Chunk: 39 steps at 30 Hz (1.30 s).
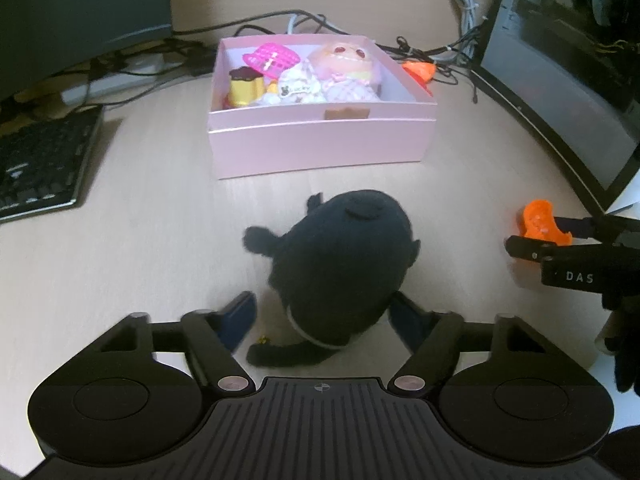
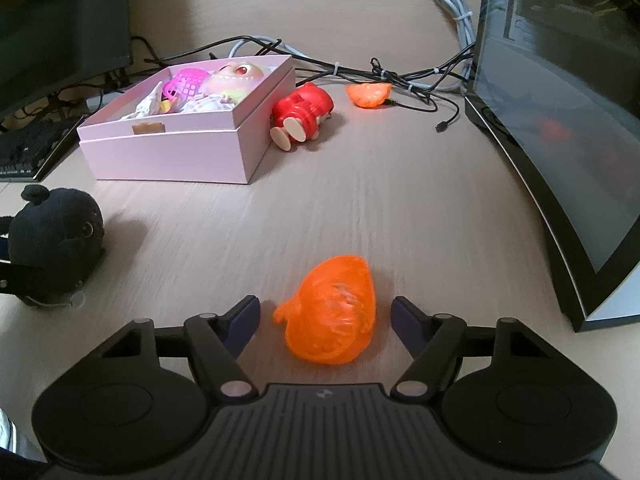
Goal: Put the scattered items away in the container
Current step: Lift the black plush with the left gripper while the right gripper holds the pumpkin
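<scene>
Plush [image 1: 344, 256] sits on the counter before the box [image 1: 320, 148], between your left hand-held gripper's [image 1: 326, 320] released fingers: soft, light, so squeeze its middle. Orange toy [image 2: 330, 316] lies between the spread right hand-held gripper [image 2: 326, 320]; looks like slick, light plastic, so pinch across its widest part.

— What do you have around you?
— You work on a pale wood-grain desk [image 2: 400, 200]. A dark monitor [image 1: 72, 12] stands at your left above a black keyboard [image 1: 40, 164]; a curved screen [image 2: 560, 132] rises at your right.
— And behind?
— Black and grey cables [image 2: 400, 76] tangle across the desk's far side.
</scene>
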Each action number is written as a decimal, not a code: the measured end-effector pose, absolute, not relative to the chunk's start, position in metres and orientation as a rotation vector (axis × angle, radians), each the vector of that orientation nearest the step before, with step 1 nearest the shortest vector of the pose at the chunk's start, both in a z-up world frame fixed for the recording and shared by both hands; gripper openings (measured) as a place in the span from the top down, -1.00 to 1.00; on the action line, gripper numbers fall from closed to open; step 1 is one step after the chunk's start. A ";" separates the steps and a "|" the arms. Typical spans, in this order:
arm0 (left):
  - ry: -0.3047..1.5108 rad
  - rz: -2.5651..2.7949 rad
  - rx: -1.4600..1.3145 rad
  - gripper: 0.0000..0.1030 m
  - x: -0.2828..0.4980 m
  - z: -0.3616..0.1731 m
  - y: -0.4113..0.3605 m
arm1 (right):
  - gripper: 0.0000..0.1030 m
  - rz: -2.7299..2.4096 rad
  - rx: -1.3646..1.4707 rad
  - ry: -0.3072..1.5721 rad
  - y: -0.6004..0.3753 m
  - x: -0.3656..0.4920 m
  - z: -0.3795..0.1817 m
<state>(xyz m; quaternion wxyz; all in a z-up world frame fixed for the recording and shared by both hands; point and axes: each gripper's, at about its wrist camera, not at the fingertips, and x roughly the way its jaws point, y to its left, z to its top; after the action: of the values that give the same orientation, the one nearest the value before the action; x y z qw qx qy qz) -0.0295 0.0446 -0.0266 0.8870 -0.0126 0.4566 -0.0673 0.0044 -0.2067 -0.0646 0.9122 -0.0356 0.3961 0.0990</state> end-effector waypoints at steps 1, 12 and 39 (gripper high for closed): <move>0.955 -0.141 -0.029 -0.53 -0.026 -0.029 0.044 | -0.31 0.203 -0.071 0.815 -0.207 0.005 -0.064; 0.953 -0.167 0.011 -0.37 -0.016 -0.034 0.035 | 0.15 0.251 -0.085 0.813 -0.193 -0.001 -0.058; 1.004 -0.185 0.002 -0.38 -0.044 -0.028 0.075 | -0.22 0.410 -0.232 0.779 -0.124 -0.020 -0.046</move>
<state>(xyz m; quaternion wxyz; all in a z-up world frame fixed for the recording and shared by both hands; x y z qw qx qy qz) -0.0440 0.0750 -0.0284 0.8725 0.0012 0.4806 -0.0885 -0.0201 -0.1239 -0.0455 0.8982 -0.1118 0.3762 0.1978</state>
